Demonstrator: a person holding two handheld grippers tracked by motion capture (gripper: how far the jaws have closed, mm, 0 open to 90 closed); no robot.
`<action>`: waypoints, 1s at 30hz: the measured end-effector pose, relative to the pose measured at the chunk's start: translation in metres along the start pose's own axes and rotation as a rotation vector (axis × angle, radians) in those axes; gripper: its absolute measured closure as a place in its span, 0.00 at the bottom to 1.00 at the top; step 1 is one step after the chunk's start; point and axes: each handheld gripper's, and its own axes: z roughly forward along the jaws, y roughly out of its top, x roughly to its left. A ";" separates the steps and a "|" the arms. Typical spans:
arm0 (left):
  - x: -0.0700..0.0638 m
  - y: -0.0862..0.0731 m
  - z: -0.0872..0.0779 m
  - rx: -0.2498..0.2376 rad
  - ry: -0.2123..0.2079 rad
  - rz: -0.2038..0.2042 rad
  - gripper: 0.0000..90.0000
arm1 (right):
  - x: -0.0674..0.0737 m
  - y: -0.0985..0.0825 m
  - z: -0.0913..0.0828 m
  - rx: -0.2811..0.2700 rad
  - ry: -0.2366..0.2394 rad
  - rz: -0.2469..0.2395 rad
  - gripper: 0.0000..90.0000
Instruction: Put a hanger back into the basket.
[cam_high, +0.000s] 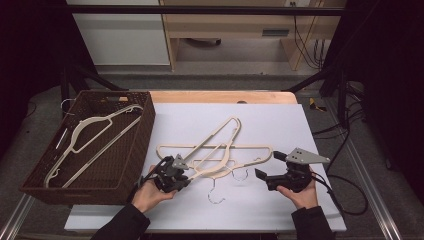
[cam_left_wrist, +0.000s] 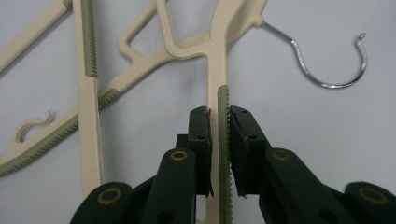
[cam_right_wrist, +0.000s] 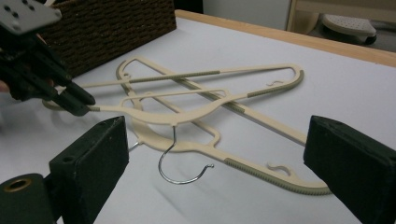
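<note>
- a cream hanger (cam_left_wrist: 218, 70) is being clamped by the left gripper (cam_left_wrist: 219, 126), jaws pressed on its arm.
- the right gripper (cam_high: 272, 165) is being held beside it, jaws wide apart.

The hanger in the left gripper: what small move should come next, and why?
Probably lift it a little and free it from the pile. The left gripper is shut on the shoulder of one cream hanger, which lies crossed with the other hangers on the white board; the basket at the left already holds one hanger.
</note>
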 end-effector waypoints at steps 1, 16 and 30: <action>-0.001 0.001 -0.003 -0.017 0.003 -0.004 0.88 | 0.001 -0.001 0.002 0.004 0.005 -0.002 0.08; -0.003 0.007 -0.034 -0.155 0.011 -0.041 0.88 | 0.013 -0.012 0.028 0.073 0.050 -0.009 0.08; -0.005 0.009 -0.041 -0.173 0.015 -0.055 0.88 | 0.028 -0.013 0.068 0.055 0.095 -0.007 0.25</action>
